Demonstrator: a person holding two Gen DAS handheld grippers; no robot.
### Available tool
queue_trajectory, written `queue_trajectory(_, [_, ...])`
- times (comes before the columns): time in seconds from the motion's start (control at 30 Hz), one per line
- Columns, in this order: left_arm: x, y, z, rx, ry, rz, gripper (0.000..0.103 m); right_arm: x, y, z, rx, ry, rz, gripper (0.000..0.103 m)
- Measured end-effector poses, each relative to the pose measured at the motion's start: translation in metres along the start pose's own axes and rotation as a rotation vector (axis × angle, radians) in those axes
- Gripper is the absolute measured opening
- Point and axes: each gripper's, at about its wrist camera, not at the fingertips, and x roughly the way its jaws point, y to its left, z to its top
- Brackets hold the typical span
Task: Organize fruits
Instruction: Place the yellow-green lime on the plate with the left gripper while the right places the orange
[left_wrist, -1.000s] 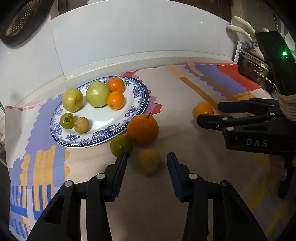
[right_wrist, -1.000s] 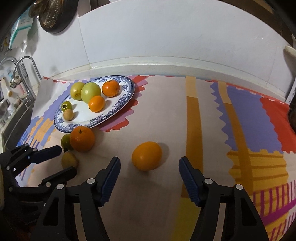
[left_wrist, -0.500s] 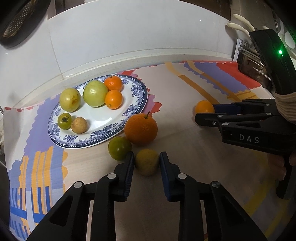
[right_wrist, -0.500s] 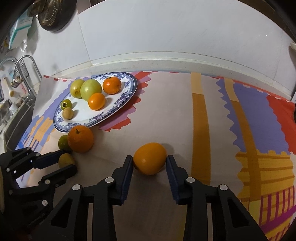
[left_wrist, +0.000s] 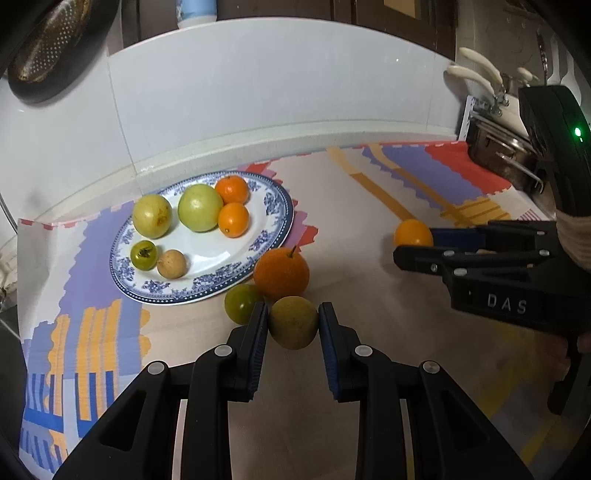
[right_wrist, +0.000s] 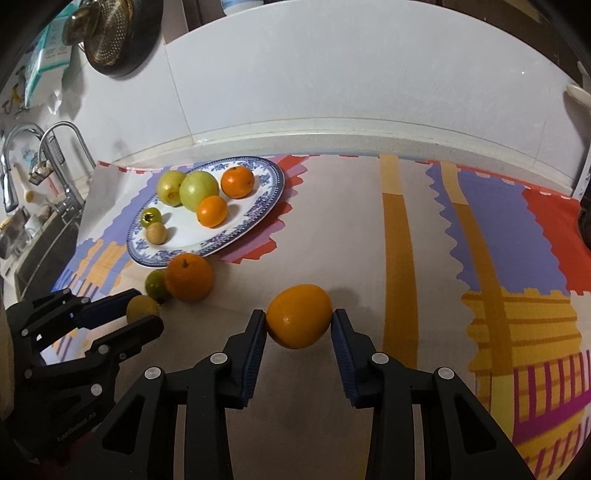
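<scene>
Both grippers are clamped on fruit at once. Left gripper (left_wrist: 293, 325) has its blue pads pressed against either side of a dull yellow-green fruit (left_wrist: 293, 322), jaws drawn in tight, the fruit sitting on the patterned mat (left_wrist: 369, 229) toward its near edge. Right gripper (right_wrist: 298, 325) pinches an orange (right_wrist: 298, 315) the same way, pads hard on both flanks, out in the middle of the mat and well apart from the plate.

Just beyond the left gripper's catch, a big orange with a stem (left_wrist: 281, 273) and a dark green fruit (left_wrist: 242, 303) sit touching one another, right beside the near rim of the blue-and-white plate (left_wrist: 273, 225). The yellow-green fruit rests against both of them.

On the plate, which lies toward the far left corner of the mat, six pieces: a yellowish round fruit (left_wrist: 152, 215) and a pale green one (left_wrist: 199, 207) at the back, two small oranges (left_wrist: 232, 204) side by side on the right, and a small green tomato-like fruit (left_wrist: 143, 254) next to a small tan one (left_wrist: 171, 263) at the left front.

From the right wrist view the left gripper shows at the lower left, its fingers closed round that yellow-green fruit. A white tiled wall (right_wrist: 332, 85) runs along the mat's far edge, with a tap (right_wrist: 22, 147) off the left side.
</scene>
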Motion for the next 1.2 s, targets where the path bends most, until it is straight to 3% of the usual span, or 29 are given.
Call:
queue_trajectory(0.67, [-0.055,0.004,-0.010,-0.008,-0.096,-0.006,0.028,-0.062,0.035,-0.008,-0.022,-0.085,0.024,0.037])
queue_trajectory(1.2, [-0.094,0.020,-0.017,-0.003,-0.160,0.013,0.028,-0.087,0.068,-0.013,-0.031,-0.129,0.053,0.037])
